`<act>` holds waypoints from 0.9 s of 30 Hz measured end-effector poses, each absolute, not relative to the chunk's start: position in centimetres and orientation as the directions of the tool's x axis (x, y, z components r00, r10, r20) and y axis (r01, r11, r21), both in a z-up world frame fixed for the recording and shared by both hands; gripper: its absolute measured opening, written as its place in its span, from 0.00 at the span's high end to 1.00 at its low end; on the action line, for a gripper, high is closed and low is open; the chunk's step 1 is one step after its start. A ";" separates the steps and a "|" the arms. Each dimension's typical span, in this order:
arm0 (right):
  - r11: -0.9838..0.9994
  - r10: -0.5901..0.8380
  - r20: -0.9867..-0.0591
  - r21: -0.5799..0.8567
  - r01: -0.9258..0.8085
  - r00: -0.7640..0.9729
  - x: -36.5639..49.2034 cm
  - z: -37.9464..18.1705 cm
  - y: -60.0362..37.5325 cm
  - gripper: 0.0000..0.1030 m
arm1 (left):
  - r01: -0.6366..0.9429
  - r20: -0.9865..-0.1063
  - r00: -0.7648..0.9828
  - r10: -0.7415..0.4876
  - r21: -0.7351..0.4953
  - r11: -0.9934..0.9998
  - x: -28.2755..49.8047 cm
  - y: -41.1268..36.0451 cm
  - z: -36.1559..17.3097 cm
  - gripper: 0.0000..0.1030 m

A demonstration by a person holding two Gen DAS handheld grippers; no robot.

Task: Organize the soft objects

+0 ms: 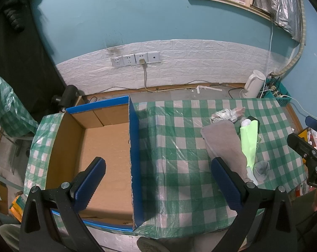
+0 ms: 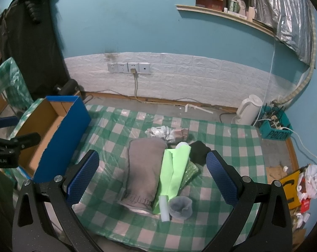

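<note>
Jaws on both tools stand wide apart w/ nothing between them. The left gripper [image 1: 158,185] hangs over the right wall of the open brown cardboard box w/ blue outer sides [image 1: 135,147], one finger above the bare box floor, the other above the green-and-white checked plastic cloth on the tabletop [image 1: 179,189]. Box sits at the left end of the tabletop; nothing inside it.

The right gripper [image 2: 153,178] hangs over the heap of soft things, mid-tabletop, well apart from the box. In that heap: a grey-brown fleecy cloth w/ a gathered hem [image 2: 143,168] lying flat, a light green folded sheet [image 2: 173,168] resting along its right edge & partly on it, a green sequinned piece [image 2: 192,169] peeking from under the sheet, a black soft item [image 2: 198,150] at the far right, a small grey sock-like piece [image 2: 180,206] nearest the viewer, touching a white tube-like bit [image 2: 164,208]. Behind the heap lies a crumpled white-and-pink plastic bag [image 2: 164,132].

At the back, by the wall: a white electric kettle [image 2: 248,109] & a teal plastic basket of cables [image 2: 273,126].
</note>
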State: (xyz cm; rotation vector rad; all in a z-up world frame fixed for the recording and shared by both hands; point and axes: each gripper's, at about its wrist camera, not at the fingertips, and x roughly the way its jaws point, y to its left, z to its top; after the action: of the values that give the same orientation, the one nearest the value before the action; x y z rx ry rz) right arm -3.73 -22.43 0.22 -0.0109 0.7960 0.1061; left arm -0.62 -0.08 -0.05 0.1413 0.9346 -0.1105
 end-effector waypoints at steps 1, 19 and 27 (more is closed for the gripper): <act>0.995 0.091 -0.714 0.030 -0.099 0.695 -3.7 0.2 -22.4 0.02 | 0.156 -0.807 0.589 -0.034 0.072 0.985 -0.6 -0.1 -0.1 0.02; 0.995 0.088 -0.717 0.026 -0.099 0.692 -3.7 0.3 -22.5 0.02 | 0.156 -0.809 0.587 -0.034 0.071 0.985 -0.5 0.0 0.0 0.02; 0.995 0.087 -0.717 0.025 -0.099 0.692 -3.7 0.3 -22.5 0.02 | 0.155 -0.810 0.586 -0.035 0.070 0.985 -0.5 0.0 0.0 0.02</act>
State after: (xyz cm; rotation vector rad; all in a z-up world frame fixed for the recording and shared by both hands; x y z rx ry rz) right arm -3.73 -22.50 0.33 -0.0160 0.8003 0.1043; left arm -0.47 0.04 -0.03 0.1388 0.9394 -0.1112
